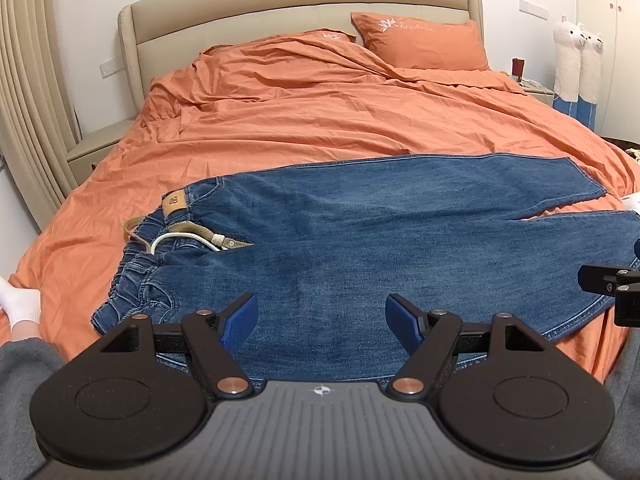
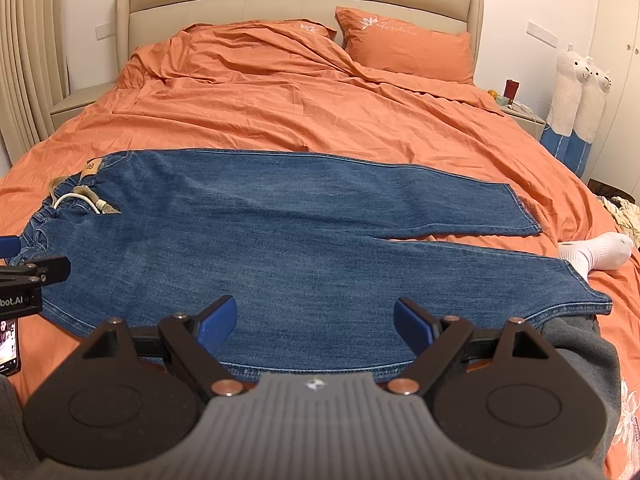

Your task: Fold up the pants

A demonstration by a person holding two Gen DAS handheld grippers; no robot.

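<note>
One pair of jeans (image 2: 280,240) lies flat across the bed's (image 2: 320,116) near edge, waistband left, two legs right. Two grippers hover above: left gripper (image 1: 322,320) spread wide, right gripper (image 2: 316,322) spread wide, both holding nothing.

Socked foot (image 2: 596,254) crowds jeans (image 2: 280,240) hem; duvet (image 2: 300,112) beyond lies open.
</note>
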